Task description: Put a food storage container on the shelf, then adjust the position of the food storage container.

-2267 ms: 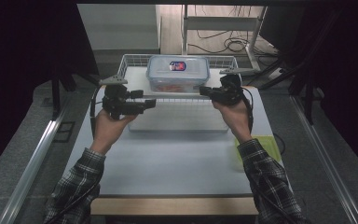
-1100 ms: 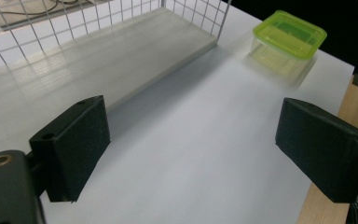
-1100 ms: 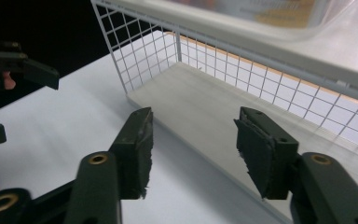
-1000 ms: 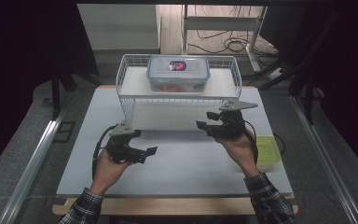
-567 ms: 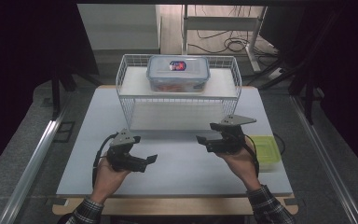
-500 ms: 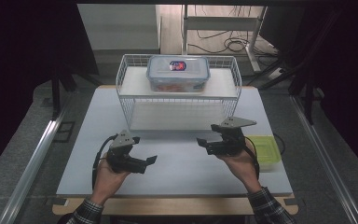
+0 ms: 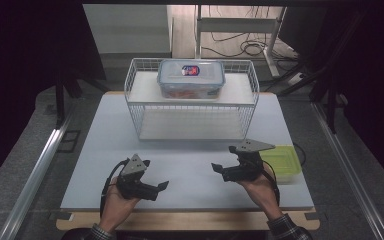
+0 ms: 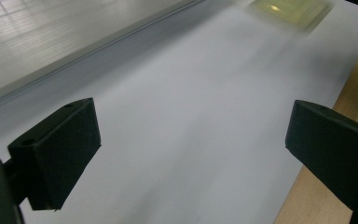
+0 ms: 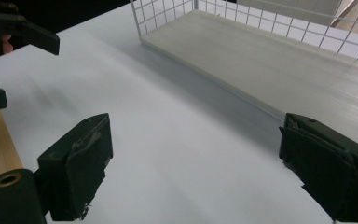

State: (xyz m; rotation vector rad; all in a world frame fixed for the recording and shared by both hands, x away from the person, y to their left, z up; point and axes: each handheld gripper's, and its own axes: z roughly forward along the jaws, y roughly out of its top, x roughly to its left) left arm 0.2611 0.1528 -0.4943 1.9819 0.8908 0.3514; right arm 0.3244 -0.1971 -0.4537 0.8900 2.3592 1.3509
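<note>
Box: clear lidded box (image 7: 191,78) with a red-and-blue label on its lid sits on the top shelf of the wire rack (image 7: 192,119), toward the middle, far from both hands.
Rack: white wire frame at the far half of the surface (image 7: 105,135); its pale lower board (image 9: 270,60) lies bare, seen close in the right gripper view.
Left gripper: (image 7: 161,186) held low near the front edge on the left, its black fingers (image 8: 60,149) released and spread wide with nothing between them, over bare white surface. In the left gripper view the wooden front edge shows at the right.
Right gripper: (image 7: 216,168) held low on the right, pointing toward the left gripper; its fingers (image 9: 81,161) have just been opening and stand wide apart, nothing between them. The left gripper's fingers show at the upper left of the right gripper view.
Green tub: shallow yellow-green container (image 7: 281,161) lies on the surface just beside the right hand (image 7: 260,187), on its outer side; it shows blurred at the top of the left gripper view.
Hands: left hand (image 7: 116,205) and right hand each grasp a gripper body; plaid cuffs at the bottom edge.
</note>
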